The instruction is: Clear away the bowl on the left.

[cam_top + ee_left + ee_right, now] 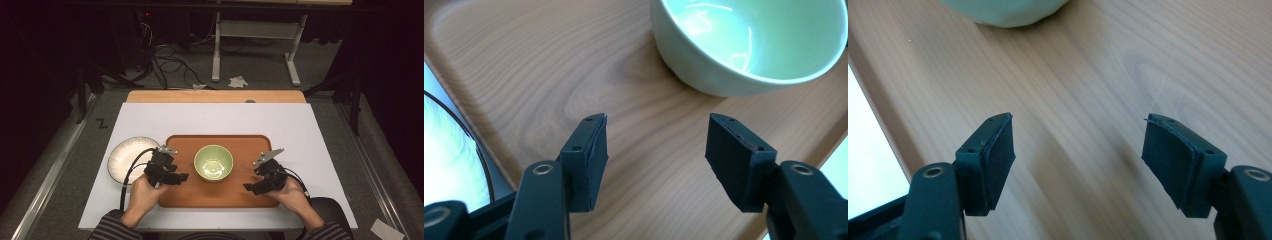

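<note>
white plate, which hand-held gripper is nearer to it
Left. The left hand-held gripper sits just beside the white plate, at its right edge; the right hand-held gripper is beyond the green bowl.

Glossy glazed green bowl (pixel 749 45); matt wood-grain tray (pixel 549 75); ribbed matt black fingers (pixel 734 160).

Both forearms come in low, sleeves striped. The left hand (pixel 142 192) grips the left gripper (pixel 184 176), its jaws spread wide with nothing between them. Opposite it, the right hand (pixel 294 196) carries the right gripper (pixel 248 187), jaws likewise apart and empty, pointing toward the left one.
</note>
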